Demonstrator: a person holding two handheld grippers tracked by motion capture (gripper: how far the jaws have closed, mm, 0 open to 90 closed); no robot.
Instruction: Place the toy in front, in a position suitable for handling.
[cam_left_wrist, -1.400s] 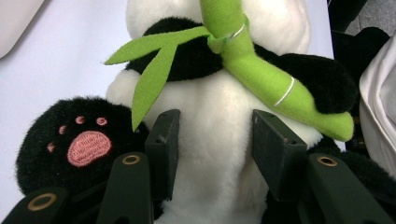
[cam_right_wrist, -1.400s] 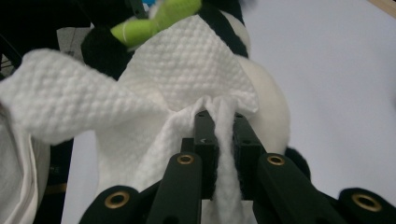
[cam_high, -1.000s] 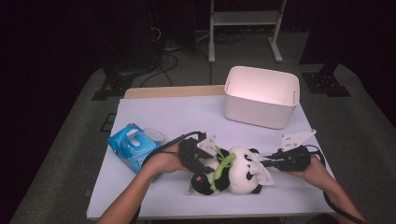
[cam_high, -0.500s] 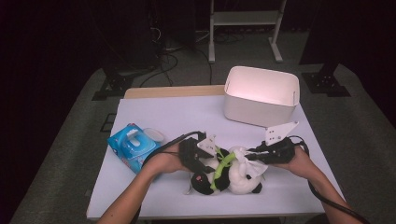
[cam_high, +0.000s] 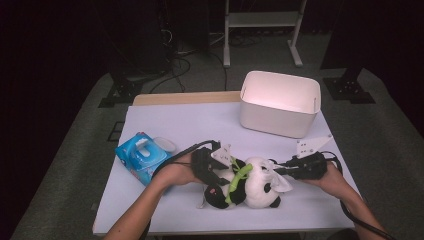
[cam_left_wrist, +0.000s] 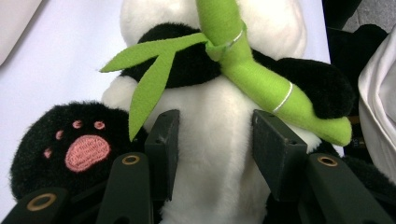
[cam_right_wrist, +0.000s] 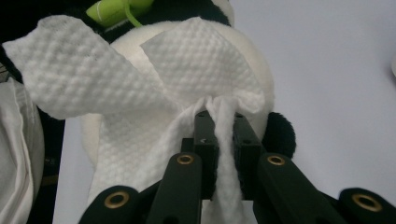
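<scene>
A black-and-white plush panda (cam_high: 252, 189) with a green bamboo stalk (cam_high: 239, 179) lies on the white table (cam_high: 190, 125), near its front edge. My left gripper (cam_high: 221, 177) is shut on the toy. In the left gripper view both pads squeeze the white belly (cam_left_wrist: 210, 158), with the bamboo (cam_left_wrist: 254, 81) above and a black paw (cam_left_wrist: 70, 149) to the left. My right gripper (cam_high: 278, 170) is shut on a white embossed wipe (cam_right_wrist: 140, 93) bunched between its jaws (cam_right_wrist: 223, 128). The wipe lies against the panda's white head (cam_right_wrist: 261, 74).
A blue pack of wipes (cam_high: 142, 156) lies on the table beside the left forearm. A white bin (cam_high: 280, 102) stands at the back right. Both forearms come in over the table's front edge. Past the table, a dark floor with cables and stand legs.
My right gripper has shifted left toward the panda's head with the wipe, then drawn back slightly. The left gripper has kept its grip and place on the panda.
</scene>
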